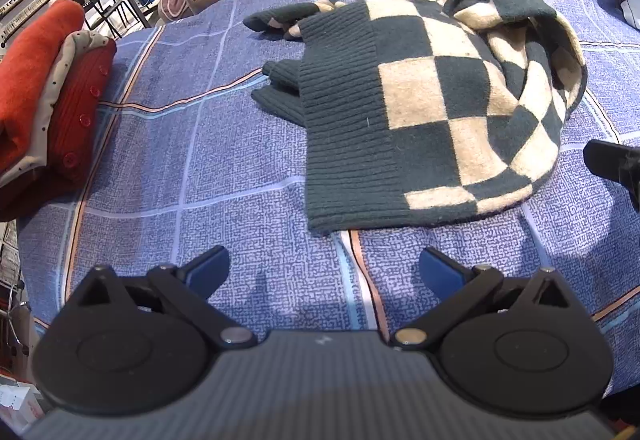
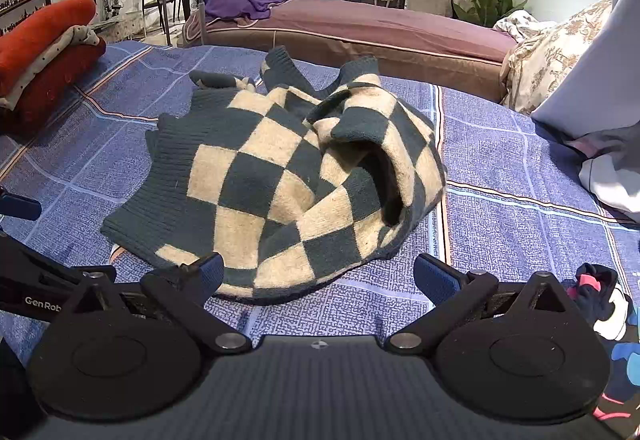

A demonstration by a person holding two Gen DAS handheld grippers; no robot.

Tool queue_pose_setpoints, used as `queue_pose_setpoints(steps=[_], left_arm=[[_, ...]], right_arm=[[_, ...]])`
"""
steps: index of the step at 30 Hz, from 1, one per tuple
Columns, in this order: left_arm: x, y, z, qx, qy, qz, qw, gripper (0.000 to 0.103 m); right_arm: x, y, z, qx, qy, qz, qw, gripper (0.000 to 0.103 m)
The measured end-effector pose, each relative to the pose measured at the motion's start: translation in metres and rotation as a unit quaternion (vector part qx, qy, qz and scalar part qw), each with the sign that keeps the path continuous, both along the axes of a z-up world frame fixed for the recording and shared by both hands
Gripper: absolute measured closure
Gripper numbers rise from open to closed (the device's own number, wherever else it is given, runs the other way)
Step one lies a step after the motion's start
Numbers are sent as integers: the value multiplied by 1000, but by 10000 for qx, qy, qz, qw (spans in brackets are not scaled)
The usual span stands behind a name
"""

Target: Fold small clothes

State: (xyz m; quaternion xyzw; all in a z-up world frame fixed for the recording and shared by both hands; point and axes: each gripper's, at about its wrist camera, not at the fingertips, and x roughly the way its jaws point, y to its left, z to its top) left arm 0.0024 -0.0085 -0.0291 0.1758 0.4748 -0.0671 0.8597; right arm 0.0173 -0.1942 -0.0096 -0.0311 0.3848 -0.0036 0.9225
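A small dark green and cream checkered knit sweater point(image 1: 432, 95) lies crumpled on the blue plaid bed sheet point(image 1: 200, 159), ribbed hem toward me, sleeves bunched at the far side. My left gripper point(image 1: 324, 272) is open and empty, just short of the hem's near corner. In the right wrist view the sweater point(image 2: 272, 175) sits directly ahead, and my right gripper point(image 2: 318, 272) is open and empty with its left fingertip point(image 2: 210, 268) at the sweater's near edge. The right gripper's tip shows at the right edge of the left wrist view point(image 1: 612, 159).
A stack of folded red, orange and dotted grey clothes point(image 1: 48, 87) sits at the left edge of the bed. Loose colourful clothes point(image 2: 600, 304) lie at the near right. A pillow and white fabric point(image 2: 592, 79) lie at the far right. A brown mattress point(image 2: 360, 27) lies beyond.
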Motion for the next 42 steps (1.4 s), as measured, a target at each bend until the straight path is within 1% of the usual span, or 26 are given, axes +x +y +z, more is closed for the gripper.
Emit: queue_pose_setpoints(steps=[30, 42], left_arm=[[2, 5, -13, 25, 107, 62, 9999, 0], [7, 11, -21, -33, 176, 143, 9997, 0]], right_arm=[[1, 2, -9, 77, 119, -12, 9999, 0], [3, 1, -15, 92, 255, -23, 9996, 0]])
